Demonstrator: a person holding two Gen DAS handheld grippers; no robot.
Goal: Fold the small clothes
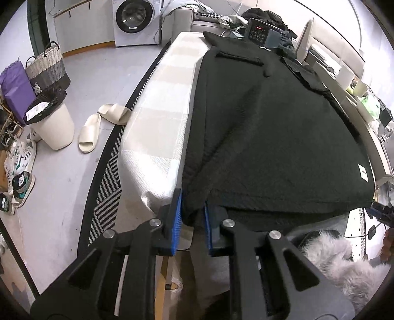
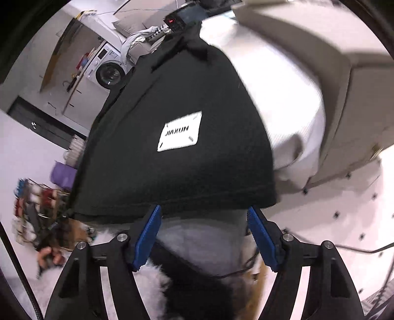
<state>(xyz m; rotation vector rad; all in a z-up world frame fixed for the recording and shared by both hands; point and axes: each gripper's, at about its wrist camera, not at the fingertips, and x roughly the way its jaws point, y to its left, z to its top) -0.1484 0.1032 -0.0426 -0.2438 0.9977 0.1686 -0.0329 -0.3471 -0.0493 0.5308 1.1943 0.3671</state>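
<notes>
Lying spread flat over the white cushioned table [image 1: 157, 128], with a white label [image 2: 181, 131] near its hem: black garment [image 1: 270, 128]. Pinching that garment's near left corner between closed blue pads: left gripper [image 1: 193, 209]. Hovering at its near right hem, fingers apart, gripping nothing: right gripper [image 2: 204, 216].

Pale grey floor [image 1: 81, 81] left of the gripper, white washing machine [image 1: 136, 22] far ahead against low cabinets, woven basket [image 1: 46, 65] and white bin [image 1: 55, 128] at far left, cream slippers [image 1: 98, 128] nearer, striped rug [image 1: 108, 177] beside the padded table [image 1: 160, 118]
</notes>
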